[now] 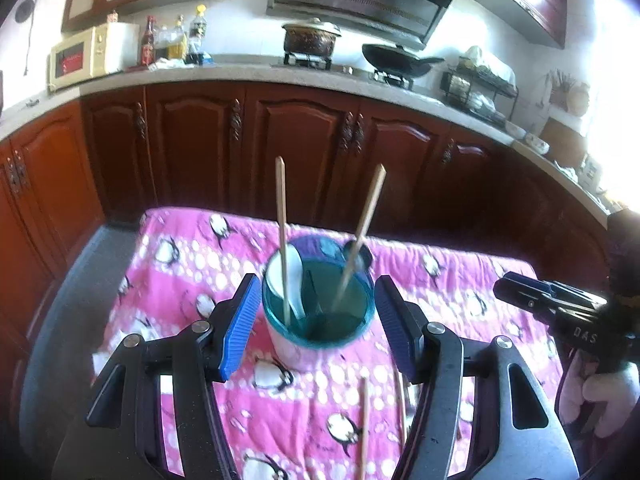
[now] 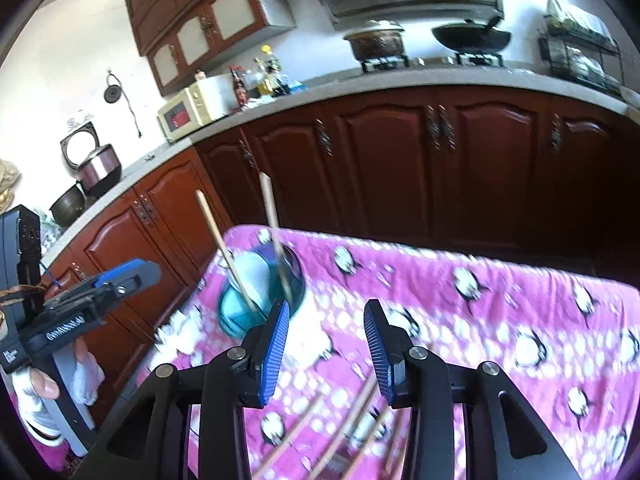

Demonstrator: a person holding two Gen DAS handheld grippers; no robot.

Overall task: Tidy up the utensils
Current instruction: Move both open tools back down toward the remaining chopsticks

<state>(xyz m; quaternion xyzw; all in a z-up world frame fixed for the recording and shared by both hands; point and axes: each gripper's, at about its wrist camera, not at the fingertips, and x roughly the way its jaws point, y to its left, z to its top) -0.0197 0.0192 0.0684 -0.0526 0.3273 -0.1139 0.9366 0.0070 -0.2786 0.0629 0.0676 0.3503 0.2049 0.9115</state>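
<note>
Setting: a kitchen; a counter (image 1: 180, 280) covered in a pink penguin-print cloth stood in front of dark red-brown cabinets (image 1: 300, 148).
Landmark: a teal cup (image 1: 318, 320) stood upright on the cloth, in the middle of the left wrist view.
Inside the cup: two wooden chopsticks (image 1: 282, 240) stood in it and leaned apart, their tops well above the rim; a white spoon (image 1: 286, 276) rested against the cup's left inner wall; a dark utensil showed at the far rim, too blurred to name.
Left claw (image 1: 318, 320): open wide, one blue pad on each side of the cup, neither pad touching its wall.
Right claw (image 2: 326, 340): partly open and empty, to the right of the cup and nearer the camera, above bare cloth.
Loose chopsticks (image 2: 352, 416): several lay flat on the cloth nearer the camera than the cup, below the right claw's pads; blur hid their exact count.
Person: a white-gloved hand (image 2: 40, 396) held the left claw's handle, left of the cup in the right wrist view.
Behind the cup: a cream microwave (image 1: 84, 58), bottles, a lidded pot (image 1: 310, 38) and a black wok (image 1: 396, 60) sat along the far worktop.
</note>
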